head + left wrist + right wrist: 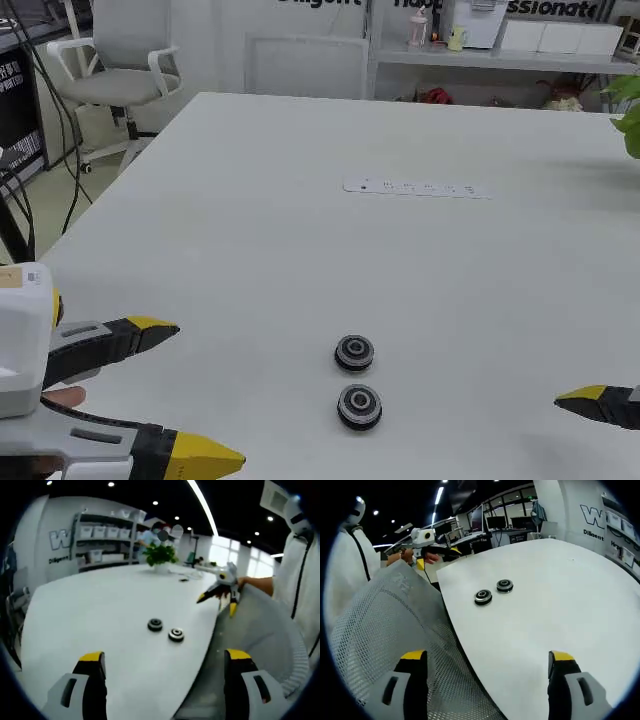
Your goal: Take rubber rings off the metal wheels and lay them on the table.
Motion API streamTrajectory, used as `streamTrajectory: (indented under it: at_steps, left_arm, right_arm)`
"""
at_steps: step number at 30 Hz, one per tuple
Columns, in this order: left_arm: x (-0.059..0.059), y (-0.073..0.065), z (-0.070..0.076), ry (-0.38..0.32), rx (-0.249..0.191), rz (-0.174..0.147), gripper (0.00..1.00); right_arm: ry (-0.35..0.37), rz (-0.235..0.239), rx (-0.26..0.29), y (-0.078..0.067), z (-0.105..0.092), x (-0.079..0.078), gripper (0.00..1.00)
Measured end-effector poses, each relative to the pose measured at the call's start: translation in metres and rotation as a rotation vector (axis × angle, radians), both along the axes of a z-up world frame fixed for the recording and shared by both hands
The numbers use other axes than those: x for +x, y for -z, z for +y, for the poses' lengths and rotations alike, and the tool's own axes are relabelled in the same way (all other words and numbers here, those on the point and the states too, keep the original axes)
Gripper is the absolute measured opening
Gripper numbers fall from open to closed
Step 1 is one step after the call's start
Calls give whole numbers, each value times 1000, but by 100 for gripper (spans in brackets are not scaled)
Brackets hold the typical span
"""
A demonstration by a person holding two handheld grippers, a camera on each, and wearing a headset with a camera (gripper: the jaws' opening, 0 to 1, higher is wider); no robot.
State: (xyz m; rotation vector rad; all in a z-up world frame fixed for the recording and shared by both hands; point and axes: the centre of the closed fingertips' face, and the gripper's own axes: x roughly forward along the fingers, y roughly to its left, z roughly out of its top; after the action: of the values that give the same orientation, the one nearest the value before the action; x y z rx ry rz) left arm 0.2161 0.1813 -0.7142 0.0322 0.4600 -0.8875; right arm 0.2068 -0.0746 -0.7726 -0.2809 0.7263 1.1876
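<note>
Yellow-tipped left gripper (185, 392) hovers, jaws spread wide, over the near edge of the white table (250, 230). At centre lie 2 metal wheels, the far wheel (354, 352) just behind the near wheel (359, 406), black rubber rings (341, 407) on both. At right, the right gripper (487, 657), jaws likewise apart, holds nothing.

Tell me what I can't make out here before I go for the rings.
- Near wheel and far wheel: too small in every view to tell rubber from metal.
- Right gripper: cut off by the head view's right edge; one jaw tip shows.
- Power strip: markings too small in the head view.
</note>
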Motion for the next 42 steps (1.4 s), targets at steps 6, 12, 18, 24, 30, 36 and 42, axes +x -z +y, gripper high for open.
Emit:
streamTrajectory:
  at_steps: [6, 12, 18, 24, 30, 36, 42]
  left_arm:
    - [0, -3, 3, -16, -13, -5, 100]
    - [-1, -2, 5, -27, -20, -3, 100]
    - [-1, -1, 7, -33, -21, 0, 100]
    - [-1, -1, 8, -39, -20, 0, 100]
    - [-1, -2, 10, -40, -13, -3, 100]
    - [1, -3, 9, -41, -12, -7, 100]
    - [0, -2, 8, -39, -5, -7, 100]
  right_arm:
    - [3, -1, 1, 0, 0, 0, 94]
    - [8, -1, 6, -1, 0, 0, 93]
    - [10, 0, 8, -1, 0, 0, 93]
    - [17, 2, 18, -2, 0, 1, 93]
    - [21, 3, 25, -2, 0, 2, 93]
    - [30, 2, 39, -4, 0, 4, 93]
    - [35, 3, 47, -4, -1, 4, 93]
